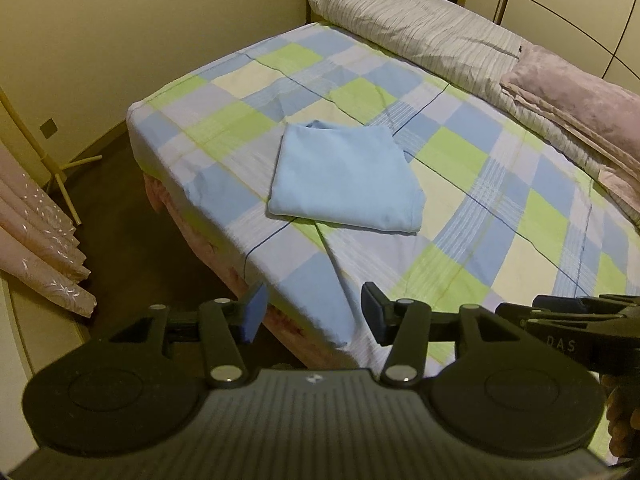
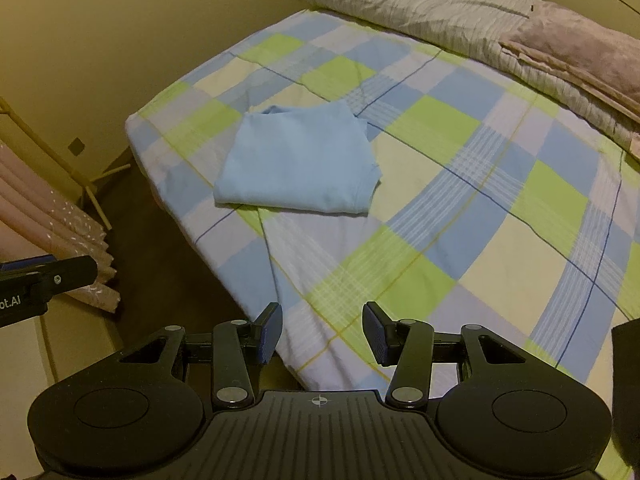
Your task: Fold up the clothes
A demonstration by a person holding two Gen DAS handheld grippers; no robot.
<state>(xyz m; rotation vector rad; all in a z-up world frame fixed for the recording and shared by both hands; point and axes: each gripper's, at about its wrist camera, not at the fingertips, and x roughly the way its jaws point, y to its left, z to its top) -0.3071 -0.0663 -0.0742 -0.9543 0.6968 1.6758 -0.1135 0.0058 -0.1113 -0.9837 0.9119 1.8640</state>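
Folded garment (image 1: 344,176) on bed (image 1: 500,216), bedding (image 1: 432,36) behind

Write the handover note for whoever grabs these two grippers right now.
Left hand-held gripper: open, nothing between its fingers.
Right hand-held gripper: open, empty too.
Both hang over the near edge of the bed, well short of the garment.
Light blue garment: lies folded into a compact rectangle on the checked sheet, near the bed's left edge, untouched.
Done: this fold looks finished.
Left: no other loose clothes in view; check beyond the frame.

Bed (image 1: 460,208): checked sheet, blue/green/cream.
Centre: folded lt-blue garment (image 1: 344,180), flat.
Far edge: striped duvet (image 1: 420,36), rolled; pink blanket (image 1: 580,116) on top.
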